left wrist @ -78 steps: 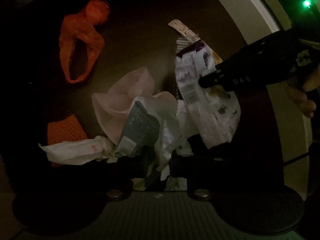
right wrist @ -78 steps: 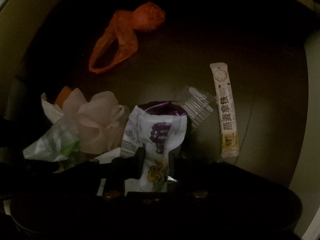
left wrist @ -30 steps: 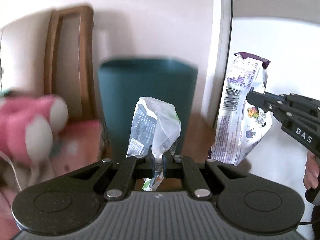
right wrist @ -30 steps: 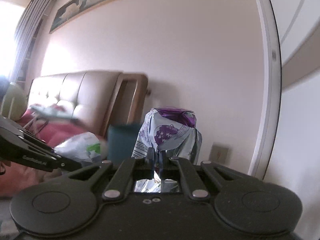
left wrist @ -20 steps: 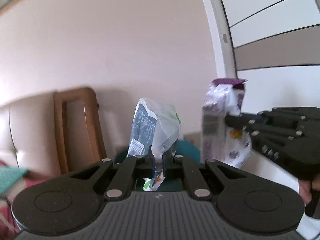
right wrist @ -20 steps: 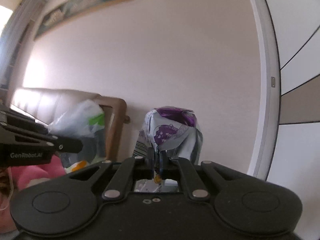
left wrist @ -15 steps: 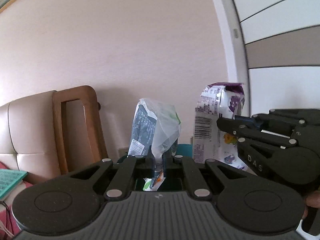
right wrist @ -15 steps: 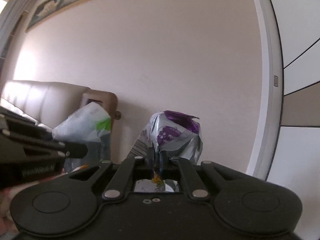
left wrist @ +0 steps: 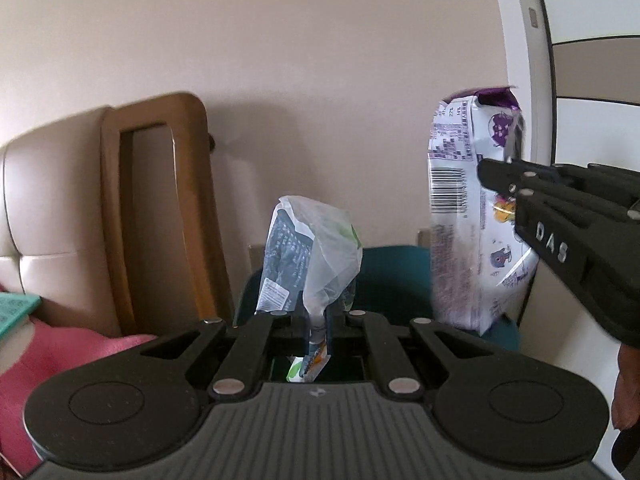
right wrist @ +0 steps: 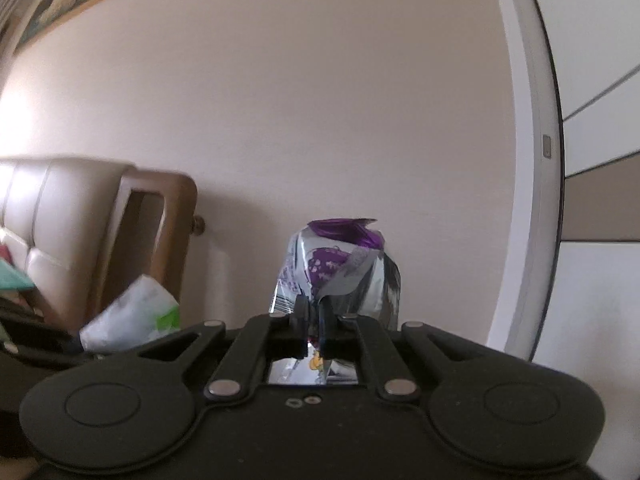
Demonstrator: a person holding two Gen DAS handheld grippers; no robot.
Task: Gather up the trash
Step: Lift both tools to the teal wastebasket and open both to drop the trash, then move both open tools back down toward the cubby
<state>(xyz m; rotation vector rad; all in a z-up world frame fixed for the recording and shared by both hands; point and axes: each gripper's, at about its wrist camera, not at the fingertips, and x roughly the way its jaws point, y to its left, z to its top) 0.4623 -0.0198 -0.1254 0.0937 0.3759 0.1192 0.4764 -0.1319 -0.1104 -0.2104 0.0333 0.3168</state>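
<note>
Item one: a translucent plastic wrapper [left wrist: 310, 256] with dark printed panel and a green patch, which we find at lower centre of the left wrist view, standing upright. The left claw [left wrist: 316, 322] is pinched tight on its lower end, a scrap of it poking out below the fingers. In the right wrist view we see the same wrapper [right wrist: 136, 316] at lower left, blurred.

Item two: a silver and purple snack bag [right wrist: 340, 272], torn open at the top, at centre of the right wrist view. The right claw [right wrist: 314, 314] is clamped narrow on its lower part. From the left wrist view we log this bag [left wrist: 474, 216] at right of frame, barcode side showing, with the right claw [left wrist: 486, 170] reaching in from the right edge and gripping its side.

Item three: a teal bin [left wrist: 396, 276], low in the left wrist view, behind the wrapper and partly behind the snack bag; we see only its upper rim and part of its wall.

Surroundings: a plain pale wall [left wrist: 300, 60], a wooden-framed cream headboard [left wrist: 156, 208] at left, pink bedding [left wrist: 60, 356] at lower left, a white door frame [left wrist: 520, 60] at right.
</note>
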